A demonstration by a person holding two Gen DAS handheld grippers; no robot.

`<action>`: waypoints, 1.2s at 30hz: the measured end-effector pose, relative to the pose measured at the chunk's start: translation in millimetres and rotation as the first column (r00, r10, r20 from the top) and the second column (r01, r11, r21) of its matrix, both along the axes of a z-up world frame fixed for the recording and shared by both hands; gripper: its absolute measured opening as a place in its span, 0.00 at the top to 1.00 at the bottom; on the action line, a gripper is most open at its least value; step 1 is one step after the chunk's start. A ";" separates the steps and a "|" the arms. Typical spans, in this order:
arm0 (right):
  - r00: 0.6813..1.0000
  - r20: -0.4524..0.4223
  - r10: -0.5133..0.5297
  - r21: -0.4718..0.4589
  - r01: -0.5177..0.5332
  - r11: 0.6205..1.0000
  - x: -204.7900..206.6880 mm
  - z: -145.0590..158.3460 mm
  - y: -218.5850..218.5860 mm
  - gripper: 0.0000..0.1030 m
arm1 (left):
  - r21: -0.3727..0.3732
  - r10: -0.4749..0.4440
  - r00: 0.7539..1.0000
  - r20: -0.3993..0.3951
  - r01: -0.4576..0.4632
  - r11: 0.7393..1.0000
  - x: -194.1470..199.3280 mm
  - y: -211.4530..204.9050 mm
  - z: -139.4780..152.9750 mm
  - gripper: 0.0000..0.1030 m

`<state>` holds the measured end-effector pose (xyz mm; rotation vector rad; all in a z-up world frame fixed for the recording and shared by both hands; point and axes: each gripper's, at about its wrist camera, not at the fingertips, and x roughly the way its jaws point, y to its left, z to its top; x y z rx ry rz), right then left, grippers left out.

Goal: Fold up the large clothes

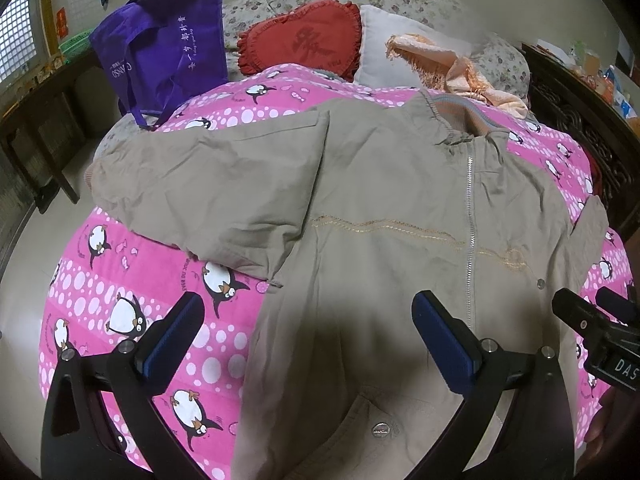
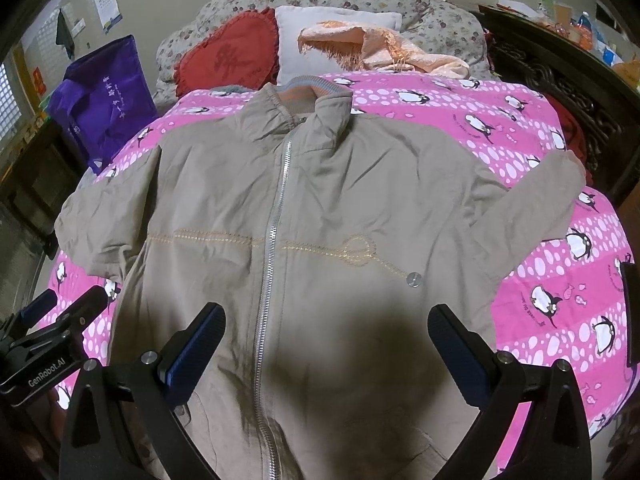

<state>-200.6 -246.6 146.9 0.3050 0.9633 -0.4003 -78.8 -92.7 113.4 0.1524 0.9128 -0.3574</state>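
Nearest, the left hand-held gripper [image 1: 306, 322] hangs over the lower left side of the jacket [image 2: 320, 208] with its jaws spread wide and nothing between its blue pads; the right hand-held gripper [image 2: 326, 338] hangs likewise over the lower front, just right of the zipper [image 2: 276, 216], wide apart and empty. Neither appears to touch the cloth.

The fold looks barely begun. To do the first step well, each gripper should probably take a sleeve near its cuff, pinching one layer of the sleeve only (not the quilt beneath), and carry it flat across the chest so that no crease is trapped. A grasp too near the shoulder would likely drag the body askew.

The jacket is khaki, zipped shut and lying front-up on the pink penguin quilt [image 2: 560, 280] of the bed, hem toward the cameras and collar away. Its cloth is thin and wrinkled, with a line of pale embroidery across the chest and a snap button [image 2: 414, 280] at the right. The left sleeve [image 1: 208, 184] lies spread outward; the right sleeve [image 2: 536, 200] reaches toward the bed's edge.

Beyond the collar lie a red heart cushion [image 2: 228, 56], a white pillow [image 2: 292, 40] and a peach scarf [image 2: 380, 52]; a purple bag [image 1: 168, 48] stands at the left.
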 end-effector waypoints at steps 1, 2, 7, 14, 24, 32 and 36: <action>1.000 -0.002 0.002 0.000 -0.002 1.000 0.5 -0.5 0.5 0.01 | -0.001 0.000 1.000 -0.001 0.000 1.000 0.0 0.0 -0.1 0.00; 1.000 -0.003 0.003 -0.001 -0.003 1.000 0.8 -0.9 0.9 0.01 | -0.002 0.001 1.000 -0.003 -0.001 1.000 0.6 0.3 -0.3 0.00; 1.000 -0.009 0.012 -0.008 -0.012 1.000 3.2 -2.9 4.3 0.01 | -0.007 0.004 1.000 -0.015 -0.004 1.000 4.6 2.0 -3.2 0.00; 0.999 -0.023 0.031 -0.010 -0.031 0.999 10.6 -7.6 8.9 0.01 | -0.006 0.015 0.999 -0.030 -0.015 1.000 10.7 5.4 -7.9 0.00; 0.998 -0.034 0.053 0.001 -0.053 0.999 21.4 -13.2 13.0 0.01 | -0.002 0.052 0.998 -0.043 -0.052 0.999 31.6 29.3 -16.1 0.00; 0.996 -0.059 0.070 0.016 -0.069 0.997 28.7 -21.7 12.0 0.01 | -0.047 0.276 0.958 -0.076 -0.280 0.959 100.4 116.0 -26.9 0.00; 0.995 -0.066 0.079 0.018 -0.078 0.997 30.5 -22.8 13.6 0.01 | -0.060 0.396 0.915 -0.074 -0.401 0.914 147.5 163.4 -31.8 0.00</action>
